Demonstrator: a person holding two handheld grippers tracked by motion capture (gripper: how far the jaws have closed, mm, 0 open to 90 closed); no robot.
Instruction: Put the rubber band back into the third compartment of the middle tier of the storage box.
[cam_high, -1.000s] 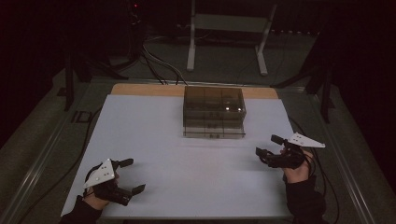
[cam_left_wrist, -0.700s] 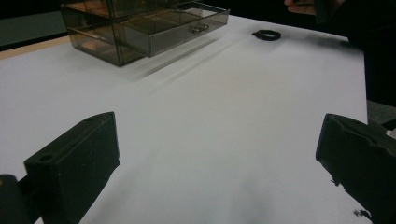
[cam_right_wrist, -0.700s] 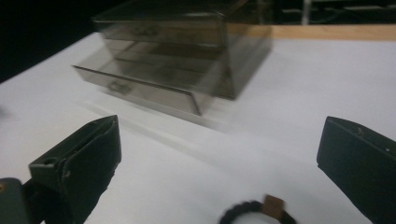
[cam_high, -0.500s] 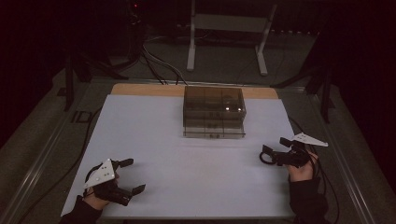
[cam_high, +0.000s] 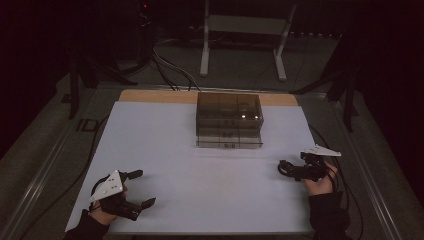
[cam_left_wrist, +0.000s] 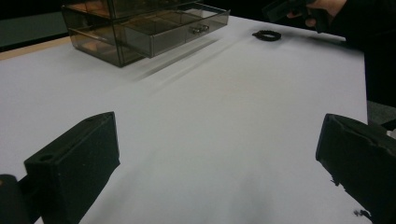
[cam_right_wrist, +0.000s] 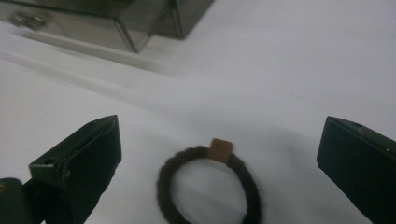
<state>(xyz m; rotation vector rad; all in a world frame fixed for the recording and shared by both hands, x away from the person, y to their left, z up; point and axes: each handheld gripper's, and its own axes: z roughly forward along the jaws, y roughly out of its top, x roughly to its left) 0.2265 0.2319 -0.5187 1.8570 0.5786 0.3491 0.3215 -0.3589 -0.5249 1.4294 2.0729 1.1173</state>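
A dark braided hair tie (cam_right_wrist: 208, 186) with a small brown tag lies flat on the white table cover, between and just ahead of the wide-apart jaws of my right gripper (cam_right_wrist: 219, 137). In the high view the hair tie (cam_high: 284, 169) lies at the tip of the right gripper (cam_high: 297, 170) near the table's right edge. My left gripper (cam_high: 142, 188) rests at the front left, open with nothing between its fingers. A smoky transparent drawer box (cam_high: 229, 120) stands at the back middle. The left gripper view shows the hair tie (cam_left_wrist: 267, 35) far off.
The white cover (cam_high: 200, 165) spans the table, with a wooden strip (cam_high: 150, 95) at the back edge. Cables (cam_high: 170, 65) and a metal stand (cam_high: 240, 30) lie on the floor beyond. The drawer box (cam_left_wrist: 140, 28) has a small metal handle on its front.
My right gripper has drifted slightly right and back toward the front edge. The left gripper has stayed put.
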